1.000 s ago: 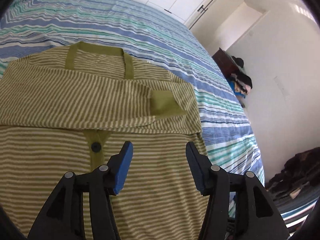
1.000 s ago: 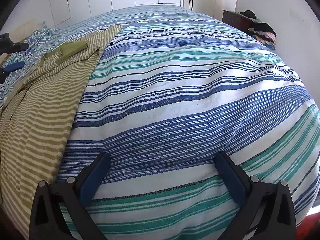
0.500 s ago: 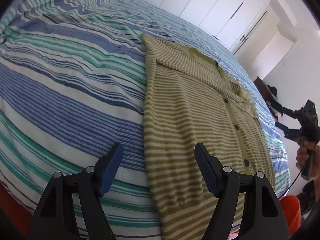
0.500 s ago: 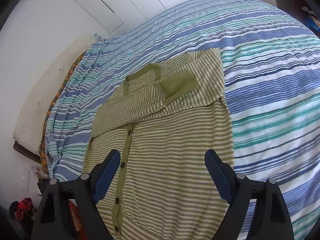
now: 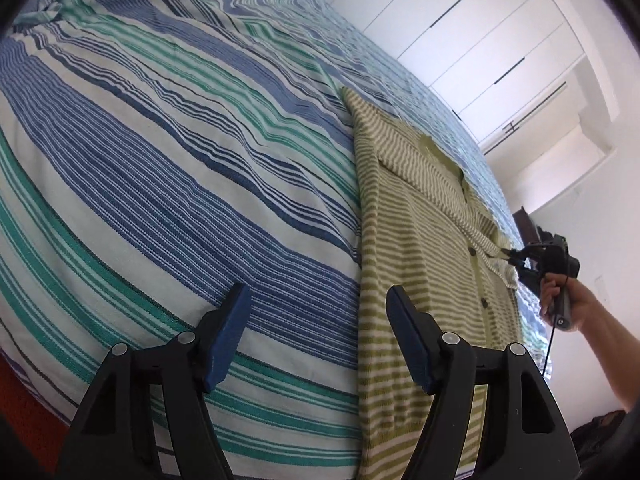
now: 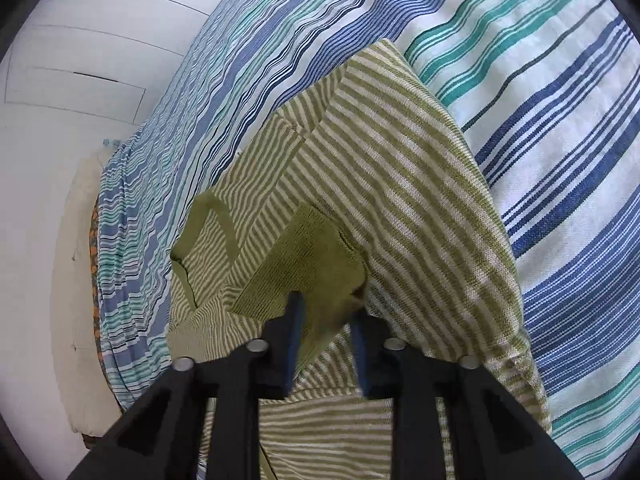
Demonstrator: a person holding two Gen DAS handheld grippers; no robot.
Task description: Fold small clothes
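A green-and-white striped cardigan (image 5: 424,236) lies flat on the striped bed cover (image 5: 180,168), its sleeves folded across the chest. My left gripper (image 5: 318,336) is open and empty, hovering above the cardigan's left edge near the hem. My right gripper (image 6: 326,320) has its jaws closed on the solid green cuff (image 6: 312,256) of the folded sleeve. The right gripper also shows in the left wrist view (image 5: 516,258), at the cardigan's far side.
White wardrobe doors (image 5: 472,36) stand beyond the bed. A cream pillow (image 6: 76,248) lies at the head of the bed. The bed's near edge drops to a red floor (image 5: 20,408). Dark clothes (image 5: 596,436) lie on the floor at right.
My right gripper has come down from above the cardigan and closed on the folded sleeve's cuff. My left gripper has swung from over the chest to the left edge near the hem.
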